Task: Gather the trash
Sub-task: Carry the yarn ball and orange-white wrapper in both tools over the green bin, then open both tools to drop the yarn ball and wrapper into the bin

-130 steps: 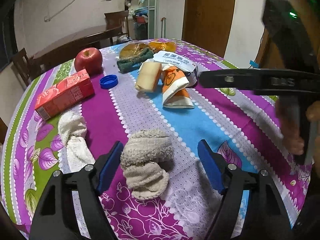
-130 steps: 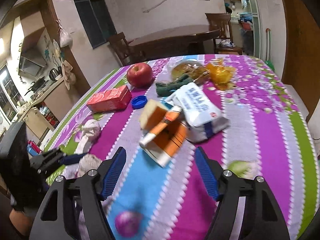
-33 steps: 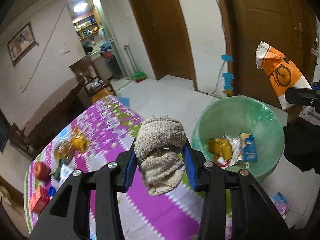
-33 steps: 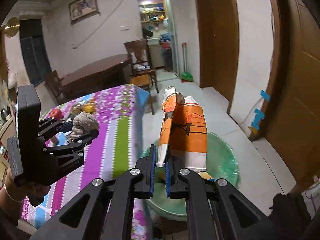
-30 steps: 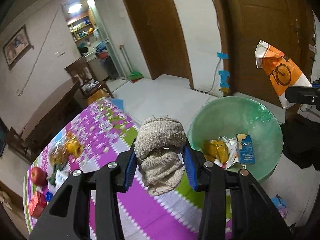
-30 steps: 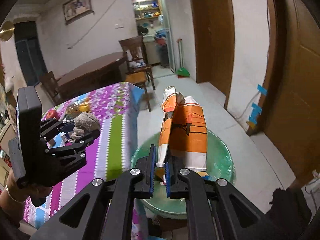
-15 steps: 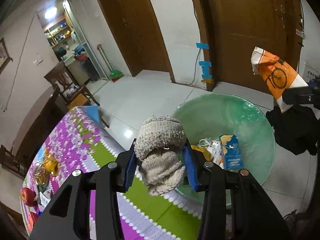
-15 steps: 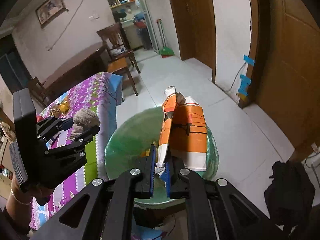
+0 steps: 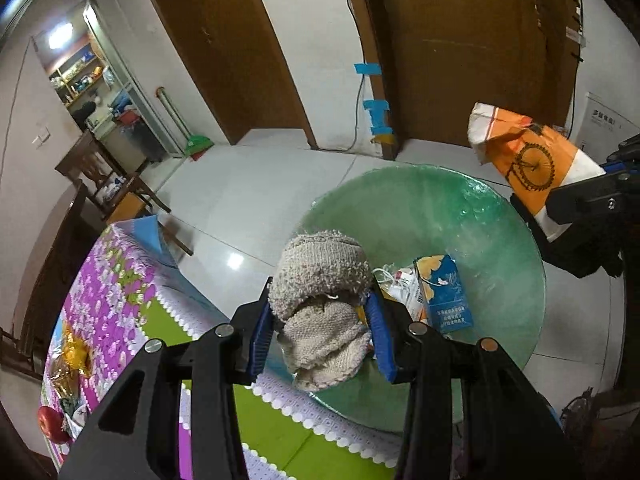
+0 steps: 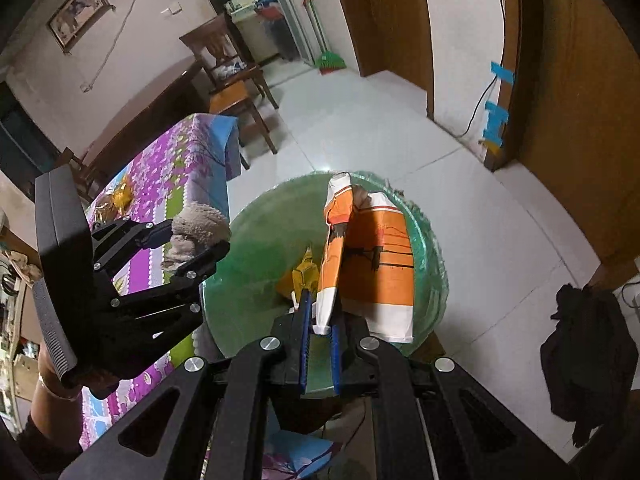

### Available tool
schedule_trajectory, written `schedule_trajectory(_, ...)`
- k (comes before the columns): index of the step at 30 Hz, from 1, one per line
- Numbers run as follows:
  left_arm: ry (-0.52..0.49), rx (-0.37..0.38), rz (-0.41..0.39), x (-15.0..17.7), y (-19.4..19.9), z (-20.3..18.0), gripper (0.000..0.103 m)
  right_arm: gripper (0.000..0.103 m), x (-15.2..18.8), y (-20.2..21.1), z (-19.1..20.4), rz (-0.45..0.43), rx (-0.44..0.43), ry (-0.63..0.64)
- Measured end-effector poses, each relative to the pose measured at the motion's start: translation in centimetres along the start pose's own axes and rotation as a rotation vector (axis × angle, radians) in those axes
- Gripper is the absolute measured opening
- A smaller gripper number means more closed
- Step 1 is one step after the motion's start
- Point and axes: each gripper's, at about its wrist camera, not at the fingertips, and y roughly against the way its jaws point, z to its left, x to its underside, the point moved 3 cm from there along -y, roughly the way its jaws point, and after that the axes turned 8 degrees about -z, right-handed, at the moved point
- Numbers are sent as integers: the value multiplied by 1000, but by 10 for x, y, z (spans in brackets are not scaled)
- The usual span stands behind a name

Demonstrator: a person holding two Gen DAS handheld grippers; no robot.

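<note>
My left gripper is shut on a crumpled beige rag and holds it over the near edge of a round green bin lined with plastic. My right gripper is shut on an orange and white wrapper and holds it upright above the green bin. The bin holds a blue carton and yellow and white wrappers. The wrapper also shows in the left wrist view, and the rag in the right wrist view.
The table with its purple, green and blue flowered cloth lies left of the bin, with an apple and yellow wrappers on it. A wooden chair, a dark cloth heap on the tiled floor and brown doors stand around.
Both grippers have carried their loads off the table and moved on over the green bin. The bin now sits closer and more under both of them.
</note>
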Motion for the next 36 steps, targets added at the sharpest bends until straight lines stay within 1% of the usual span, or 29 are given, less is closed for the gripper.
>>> schedule_trajectory(3, -5, 28, 11, 2, -4, -2, 41, 10, 0, -9, 2, 22, -6, -11)
schedule_trajectory(6, -18, 33, 17, 4, -7, -4, 41, 10, 1, -15, 3, 37, -14, -17)
schedule_trajectory(18, -16, 55, 40, 6, -16, -5, 41, 10, -3, -34, 7, 85, -39, -31)
schedule_trajectory(20, -10, 62, 36, 3, -18, -4, 44, 14, -4, -39, 9, 94, -55, -30)
schedule_trajectory(21, -9, 69, 34, 2, -19, -4, 47, 29, -4, -41, 7, 95, -48, -34)
schedule_trajectory(22, -7, 60, 36, 2, -20, -4, 64, 38, -5, -42, 5, 84, -34, -41)
schedule_trajectory(23, -2, 35, 32, 1, -20, -2, 77, 38, -4, -42, 3, 75, -27, -42)
schedule_trajectory(24, 2, 24, 20, 1, -19, -1, 77, 38, -4, -45, 2, 75, -19, -40)
schedule_trajectory(26, 2, 32, 24, 3, -18, -1, 77, 38, -3, -45, 1, 71, -17, -40)
schedule_trajectory(30, 7, 21, 31, 6, -19, 1, 77, 38, 0, -46, -1, 74, -14, -33)
schedule_trajectory(34, 10, 12, 35, 11, -18, 0, 77, 38, 5, -46, -1, 66, 10, -14)
schedule_trajectory(36, 8, 0, 33, 14, -17, 2, 77, 38, 10, -49, -2, 78, 2, -19)
